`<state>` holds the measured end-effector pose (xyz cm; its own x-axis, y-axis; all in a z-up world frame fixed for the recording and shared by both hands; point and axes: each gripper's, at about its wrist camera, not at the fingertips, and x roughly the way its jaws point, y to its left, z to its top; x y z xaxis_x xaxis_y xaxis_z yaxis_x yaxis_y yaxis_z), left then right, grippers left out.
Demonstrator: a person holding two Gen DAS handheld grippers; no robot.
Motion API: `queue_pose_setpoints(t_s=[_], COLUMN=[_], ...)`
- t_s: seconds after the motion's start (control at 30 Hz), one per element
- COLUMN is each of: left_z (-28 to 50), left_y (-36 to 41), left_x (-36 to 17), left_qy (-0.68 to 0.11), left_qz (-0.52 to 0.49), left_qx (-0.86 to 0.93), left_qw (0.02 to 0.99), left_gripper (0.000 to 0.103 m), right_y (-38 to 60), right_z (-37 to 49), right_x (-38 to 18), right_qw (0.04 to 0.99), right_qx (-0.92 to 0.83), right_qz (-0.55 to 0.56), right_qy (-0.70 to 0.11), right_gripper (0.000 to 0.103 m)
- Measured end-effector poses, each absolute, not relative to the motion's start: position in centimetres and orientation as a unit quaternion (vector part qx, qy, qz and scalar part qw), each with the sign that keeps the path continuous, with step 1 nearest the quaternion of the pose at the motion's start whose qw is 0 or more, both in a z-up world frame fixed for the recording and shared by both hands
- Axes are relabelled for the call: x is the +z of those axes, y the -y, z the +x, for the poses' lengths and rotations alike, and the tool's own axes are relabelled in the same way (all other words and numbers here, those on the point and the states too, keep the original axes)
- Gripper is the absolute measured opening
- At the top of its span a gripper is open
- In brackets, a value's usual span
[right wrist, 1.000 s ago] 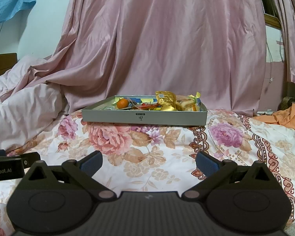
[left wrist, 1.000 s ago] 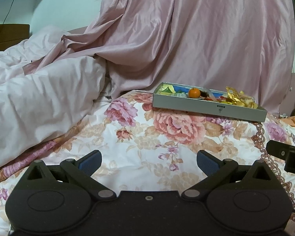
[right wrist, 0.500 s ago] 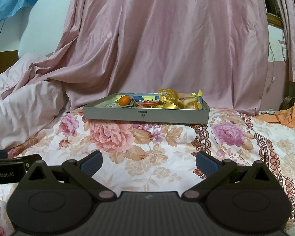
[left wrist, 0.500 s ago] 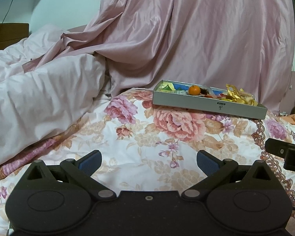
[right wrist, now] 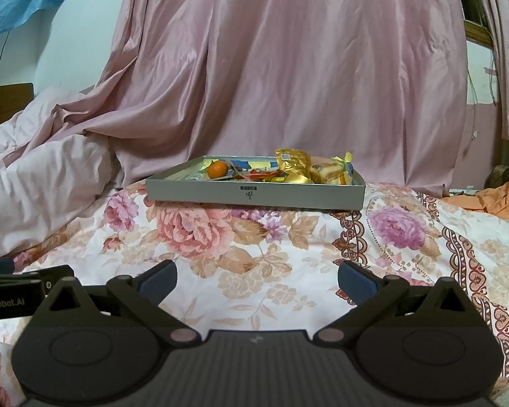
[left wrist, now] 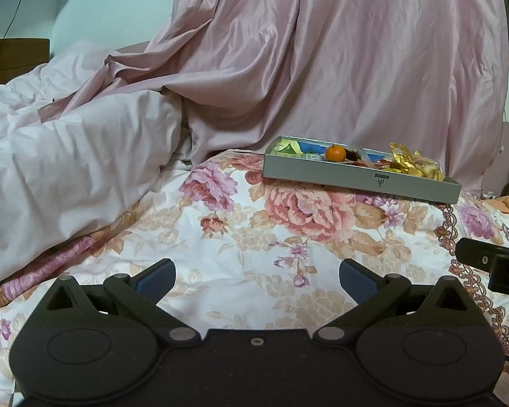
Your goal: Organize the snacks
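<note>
A shallow grey tray (left wrist: 356,178) (right wrist: 254,196) sits on the flowered bedspread, well ahead of both grippers. It holds mixed snacks: a small orange (left wrist: 335,153) (right wrist: 217,169), gold foil packets (left wrist: 403,156) (right wrist: 292,160), a wrapped cake (right wrist: 326,171) and several coloured wrappers. My left gripper (left wrist: 257,276) is open over the bedspread with nothing between its fingers. My right gripper (right wrist: 257,278) is likewise open and empty, low over the bedspread. Each gripper shows at the other view's edge.
A bunched pale pink duvet (left wrist: 68,169) lies on the left. Pink curtain fabric (right wrist: 288,68) drapes down behind the tray. An orange cloth (right wrist: 492,200) lies at the right edge. Flowered bedspread (left wrist: 254,230) stretches between the grippers and the tray.
Both cameras have dropped lower and tilted up slightly, so the tray sits lower in view and is seen more edge-on. Both grippers stay open.
</note>
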<state>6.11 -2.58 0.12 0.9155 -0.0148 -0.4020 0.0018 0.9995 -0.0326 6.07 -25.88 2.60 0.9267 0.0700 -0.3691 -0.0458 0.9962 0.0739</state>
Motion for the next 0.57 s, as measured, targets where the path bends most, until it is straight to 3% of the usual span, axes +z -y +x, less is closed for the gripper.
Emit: queue_pose_setpoints(t_s=[0.57], left_z=[6.02], left_y=[2.56], left_x=[-0.16], left_qy=[-0.206], left_qz=[-0.016], left_qx=[-0.006], left_qw=[0.978], left_gripper=[0.102], right_y=[25.83], right_z=[6.07], right_x=[2.6], right_qw=[0.981], right_qx=[0.029], right_qz=[0.032], right_qy=[-0.19], right_gripper=[0.103])
